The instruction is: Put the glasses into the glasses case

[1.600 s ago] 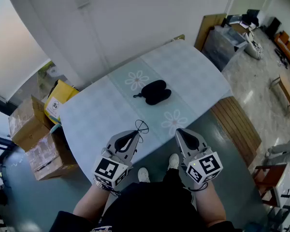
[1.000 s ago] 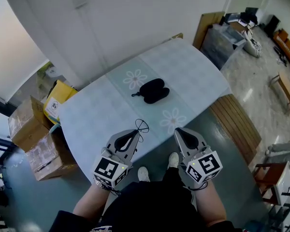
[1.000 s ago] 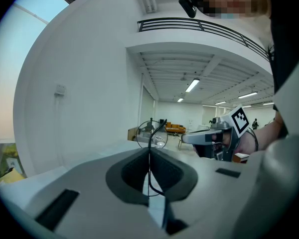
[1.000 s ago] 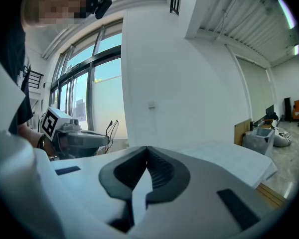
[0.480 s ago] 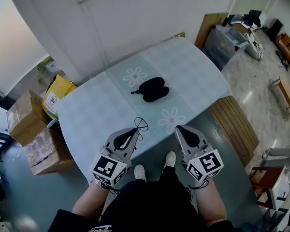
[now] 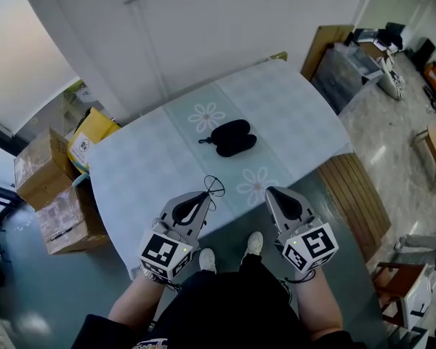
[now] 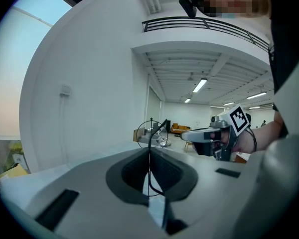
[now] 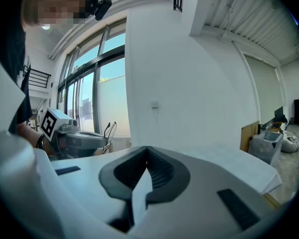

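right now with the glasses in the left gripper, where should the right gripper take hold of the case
The glasses case seems to lie open, two dark oval halves side by side. Grip the nearer half's rim at its right end, coming from the near right, the right gripper's own side; a small tab sticks out at the left end. Its jaws are shut, so open first.

matt black glasses case [image 6: 232, 137], thin wire glasses [image 6: 213, 188]

glasses [image 6: 212, 188]: partly hidden by left hand-held gripper [image 6: 201, 198] | glasses case [image 6: 231, 137]: open/shut unclear
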### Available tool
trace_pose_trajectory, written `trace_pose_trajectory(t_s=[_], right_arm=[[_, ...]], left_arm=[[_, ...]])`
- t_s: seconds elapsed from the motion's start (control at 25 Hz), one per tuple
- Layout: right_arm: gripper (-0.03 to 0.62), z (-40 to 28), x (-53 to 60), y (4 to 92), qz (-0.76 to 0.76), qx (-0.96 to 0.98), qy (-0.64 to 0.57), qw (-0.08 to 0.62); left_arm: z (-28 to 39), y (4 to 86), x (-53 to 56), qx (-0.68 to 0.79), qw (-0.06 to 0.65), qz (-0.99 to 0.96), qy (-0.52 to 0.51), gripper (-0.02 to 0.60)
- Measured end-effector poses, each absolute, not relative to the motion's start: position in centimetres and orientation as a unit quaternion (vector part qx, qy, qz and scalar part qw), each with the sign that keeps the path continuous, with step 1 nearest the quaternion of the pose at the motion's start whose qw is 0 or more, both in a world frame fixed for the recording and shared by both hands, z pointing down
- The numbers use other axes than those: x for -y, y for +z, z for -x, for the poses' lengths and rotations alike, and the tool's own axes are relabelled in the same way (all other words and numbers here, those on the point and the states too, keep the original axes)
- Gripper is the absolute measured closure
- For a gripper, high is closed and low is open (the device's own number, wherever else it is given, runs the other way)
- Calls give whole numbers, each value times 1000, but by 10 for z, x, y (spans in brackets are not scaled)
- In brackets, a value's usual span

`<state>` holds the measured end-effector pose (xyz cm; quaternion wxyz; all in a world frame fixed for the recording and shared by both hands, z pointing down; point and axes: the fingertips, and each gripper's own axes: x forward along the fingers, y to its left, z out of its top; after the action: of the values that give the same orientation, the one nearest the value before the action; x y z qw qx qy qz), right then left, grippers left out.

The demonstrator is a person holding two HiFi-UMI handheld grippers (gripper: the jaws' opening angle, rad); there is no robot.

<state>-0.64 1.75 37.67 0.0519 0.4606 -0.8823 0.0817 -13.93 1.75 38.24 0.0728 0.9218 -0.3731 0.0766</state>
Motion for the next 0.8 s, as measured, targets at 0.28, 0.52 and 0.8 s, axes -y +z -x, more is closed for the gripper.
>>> trace_pose_trajectory(t_s=[0.28, 0.52, 0.8], right_arm=[[571, -7, 2, 373, -440, 893, 80, 42], [571, -19, 18, 377, -421, 903, 83, 34], [571, -35, 41, 380, -398, 913, 89, 26]], left_arm=[[127, 379, -9, 396, 69, -912, 83, 552], [117, 383, -1, 418, 72, -901, 90, 552], [101, 382, 15, 441, 80, -889, 89, 552]])
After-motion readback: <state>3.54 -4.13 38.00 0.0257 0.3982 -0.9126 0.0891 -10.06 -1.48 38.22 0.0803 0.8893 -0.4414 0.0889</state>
